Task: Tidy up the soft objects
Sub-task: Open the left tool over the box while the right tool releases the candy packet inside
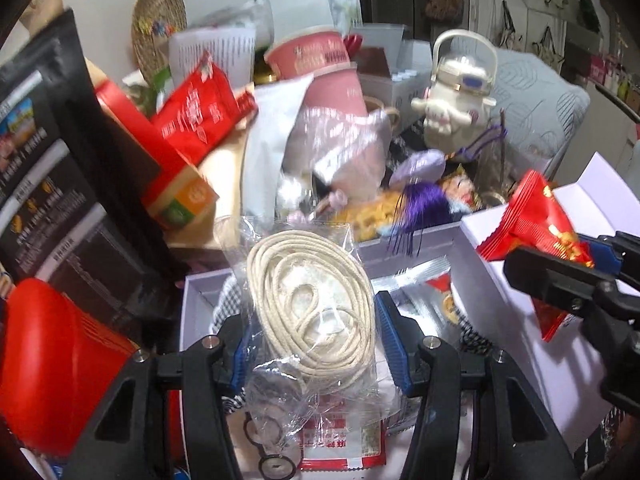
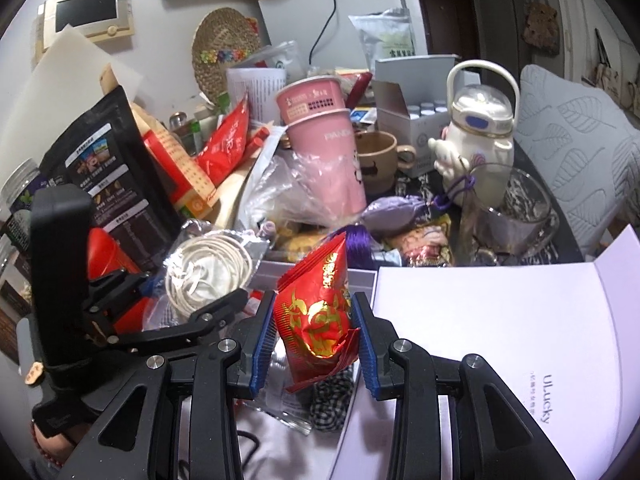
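- Your left gripper is clamped on a clear bag of coiled rope; both blue pads press into the plastic, and the bag hangs over the open white box.
- Your right gripper is closed on a stack of red envelopes, held upright between the pads, above the same box and just beside its lid.
- Already in the box, as far as you can see: a checked cloth, a foil packet and a red-and-white packet. So the sorting looks partly done.
- Neither held item is down yet; I judge both are bound for the box, and they are the step in hand.
- Beyond the box a good deal is left: a purple pouch, a purple tassel and a crumpled plastic bag lie among cups and a teapot. Which of these count as soft items to pack I cannot tell.
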{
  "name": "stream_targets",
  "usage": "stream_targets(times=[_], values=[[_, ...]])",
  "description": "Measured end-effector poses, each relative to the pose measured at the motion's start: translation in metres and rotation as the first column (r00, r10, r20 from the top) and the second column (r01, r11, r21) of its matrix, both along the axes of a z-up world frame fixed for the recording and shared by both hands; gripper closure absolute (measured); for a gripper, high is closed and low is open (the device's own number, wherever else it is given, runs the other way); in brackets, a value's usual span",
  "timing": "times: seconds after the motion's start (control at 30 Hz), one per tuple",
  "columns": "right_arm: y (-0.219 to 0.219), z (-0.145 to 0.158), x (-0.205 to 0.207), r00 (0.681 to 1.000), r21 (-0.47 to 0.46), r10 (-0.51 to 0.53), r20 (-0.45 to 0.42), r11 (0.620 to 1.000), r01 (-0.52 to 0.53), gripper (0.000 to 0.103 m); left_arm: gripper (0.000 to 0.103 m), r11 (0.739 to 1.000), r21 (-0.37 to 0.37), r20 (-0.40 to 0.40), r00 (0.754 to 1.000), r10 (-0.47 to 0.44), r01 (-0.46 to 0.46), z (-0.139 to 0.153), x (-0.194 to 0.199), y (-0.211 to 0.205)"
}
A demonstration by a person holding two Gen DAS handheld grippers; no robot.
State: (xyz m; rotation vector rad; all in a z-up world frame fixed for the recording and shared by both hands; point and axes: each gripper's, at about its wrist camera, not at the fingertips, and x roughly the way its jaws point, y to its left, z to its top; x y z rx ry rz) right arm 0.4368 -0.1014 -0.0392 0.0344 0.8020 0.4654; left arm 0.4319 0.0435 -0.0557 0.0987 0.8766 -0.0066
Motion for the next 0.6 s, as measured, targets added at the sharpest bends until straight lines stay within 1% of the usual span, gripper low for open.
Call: stream_targets(times=[0.1,0.2,0.3,0.43,0.6], values=[[0.001,-0.003,0.002,1.0,0.008,0.005,-0.019,1.0,-0.005,0.067,0.05,1.0,-0.004,-0.046,0.999,0.02,-0.02,-0.009,0.005,0.005],[0.004,-0.005,0.002,1.0,-0.001,0.013,-0.025,1.0,-0.013,0.067,0.05,0.998,-0.047,-0.106,0.994,0.026,-0.031,-0.017,0.01,0.011],[0.007,-0.007,0.002,0.999,-0.007,0.023,-0.034,1.0,-0.023,0.066,0.05,0.999,-0.024,-0.174,0.984,0.026,-0.031,-0.03,0.016,0.01],[0.013,-0.014,0.005,0.998,-0.026,0.031,-0.058,0.999,-0.033,0.066,0.05,1.0,0.005,-0.199,0.98,0.029,-0.028,-0.036,0.017,0.006],[0.017,-0.028,0.011,0.995,-0.055,0.012,-0.099,0.998,-0.018,0.066,0.049,0.999,0.03,-0.226,0.974,0.016,-0.01,-0.042,0.018,0.003]])
